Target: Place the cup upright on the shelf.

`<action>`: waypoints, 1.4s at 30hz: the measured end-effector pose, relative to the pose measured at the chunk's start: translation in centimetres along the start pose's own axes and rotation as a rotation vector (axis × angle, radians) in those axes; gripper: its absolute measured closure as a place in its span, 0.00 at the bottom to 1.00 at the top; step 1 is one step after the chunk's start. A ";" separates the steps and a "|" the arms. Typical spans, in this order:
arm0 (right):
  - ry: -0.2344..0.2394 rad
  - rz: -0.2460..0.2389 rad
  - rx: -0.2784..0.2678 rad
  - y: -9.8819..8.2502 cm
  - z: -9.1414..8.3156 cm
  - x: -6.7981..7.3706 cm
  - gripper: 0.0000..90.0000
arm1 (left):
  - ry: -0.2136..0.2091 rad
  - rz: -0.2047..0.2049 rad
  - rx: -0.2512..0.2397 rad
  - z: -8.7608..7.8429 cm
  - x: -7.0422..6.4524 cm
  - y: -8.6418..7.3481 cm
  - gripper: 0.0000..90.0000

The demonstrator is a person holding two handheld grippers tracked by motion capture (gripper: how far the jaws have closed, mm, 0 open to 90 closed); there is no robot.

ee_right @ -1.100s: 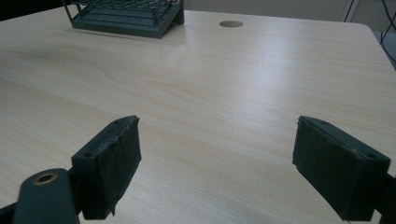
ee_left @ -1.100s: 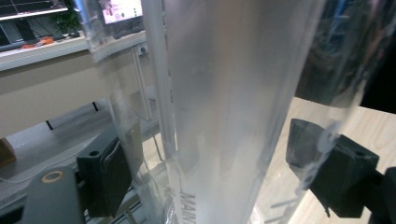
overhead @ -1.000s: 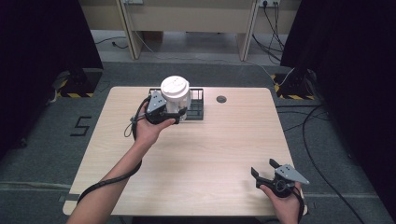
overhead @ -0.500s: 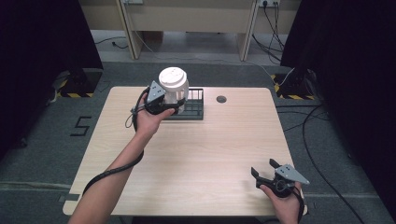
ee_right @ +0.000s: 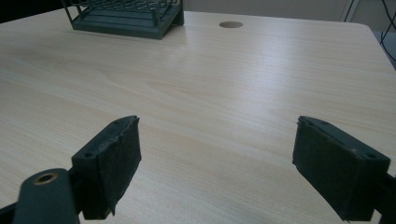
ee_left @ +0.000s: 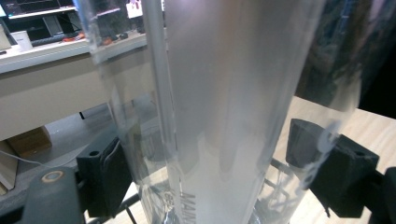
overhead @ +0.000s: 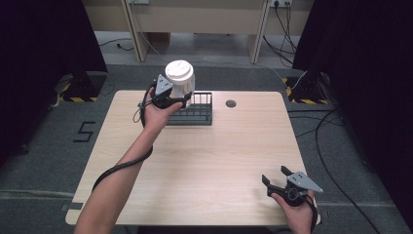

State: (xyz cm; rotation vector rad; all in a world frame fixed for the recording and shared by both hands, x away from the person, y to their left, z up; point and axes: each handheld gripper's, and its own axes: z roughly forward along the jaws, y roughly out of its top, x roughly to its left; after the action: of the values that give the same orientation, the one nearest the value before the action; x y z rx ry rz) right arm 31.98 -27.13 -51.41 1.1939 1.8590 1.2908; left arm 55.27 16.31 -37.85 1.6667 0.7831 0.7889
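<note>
A clear plastic jar [overhead: 181, 87] with a white lid [overhead: 179, 70] is held upright in the air over the left end of a dark wire rack [overhead: 199, 111] at the table's back. My left gripper [overhead: 171, 100] is shut on the jar's lower body. In the left gripper view the jar [ee_left: 224, 102] stands between the two black pads [ee_left: 105, 179], pressed on both sides. My right gripper [overhead: 273, 181] rests near the front right corner of the table, open, with nothing between its pads [ee_right: 116, 163]. The rack [ee_right: 123, 16] shows far off in the right gripper view.
The light wooden table [overhead: 214, 161] has a round grommet hole [overhead: 231, 103] at the back, right of the rack. A cable [overhead: 114, 170] trails from the left gripper along the forearm. Desks stand beyond the table.
The left gripper has lifted the jar higher and carried it a little toward the back, over the rack's left end. The right gripper has stayed still.
</note>
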 end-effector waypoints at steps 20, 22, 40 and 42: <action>0.010 0.008 -0.011 -0.1 -0.1 -0.2 0.18 | 0.061 -0.040 0.045 3.6 1.2 -1.1 0.20; 0.010 0.008 -0.009 0.0 -0.1 -0.2 0.18 | 0.066 -0.048 0.058 4.0 1.3 -1.6 0.20; 0.014 0.008 -0.011 -0.1 -0.1 -0.2 0.18 | 0.091 -0.100 0.125 5.5 1.4 -4.0 0.19; 0.013 0.008 -0.012 -0.1 -0.1 -0.2 0.18 | 0.092 -0.103 0.129 5.6 1.3 -4.2 0.19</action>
State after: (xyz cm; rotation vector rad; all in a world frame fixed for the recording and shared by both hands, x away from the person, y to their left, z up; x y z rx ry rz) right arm 31.95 -27.35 -51.44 1.1899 1.8553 1.3153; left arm 60.18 15.24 -42.85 1.6987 0.9943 0.7605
